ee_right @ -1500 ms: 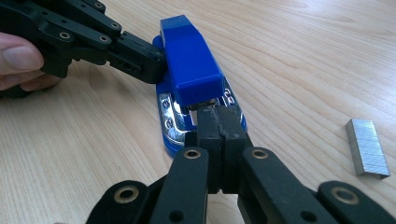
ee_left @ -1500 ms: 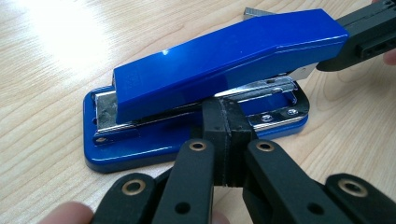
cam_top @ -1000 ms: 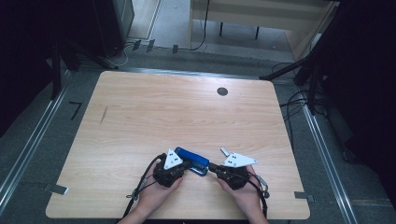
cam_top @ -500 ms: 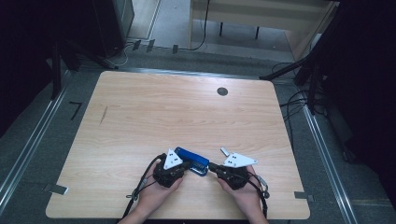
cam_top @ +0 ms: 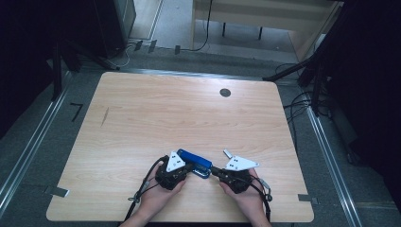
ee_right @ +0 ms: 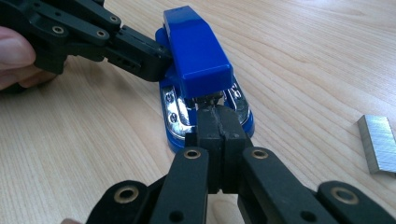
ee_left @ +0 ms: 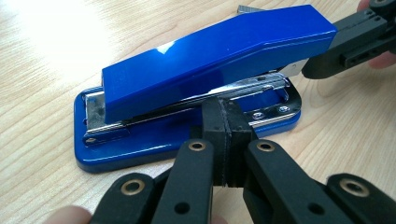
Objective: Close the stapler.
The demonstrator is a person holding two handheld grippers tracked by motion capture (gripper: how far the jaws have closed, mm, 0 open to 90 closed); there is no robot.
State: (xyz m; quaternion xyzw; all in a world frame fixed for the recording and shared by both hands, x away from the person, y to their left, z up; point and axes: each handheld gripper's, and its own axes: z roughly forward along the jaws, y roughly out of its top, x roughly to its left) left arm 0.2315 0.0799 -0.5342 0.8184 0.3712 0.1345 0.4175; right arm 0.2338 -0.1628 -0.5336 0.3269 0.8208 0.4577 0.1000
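A blue stapler lies on the wooden table near its front edge, between my two grippers. My left gripper is shut with nothing between its pads. In the left gripper view its tips touch the stapler's long side at the metal magazine, between the blue top and the base. My right gripper is also shut and empty. In the right gripper view its tips meet the stapler's near end, just under the blue top. A hand holds each gripper.
A loose strip of staples lies on the table just right of the stapler, also seen as staples in the high view. A dark round cable hole sits at the far side. Cables and a desk stand beyond the table.
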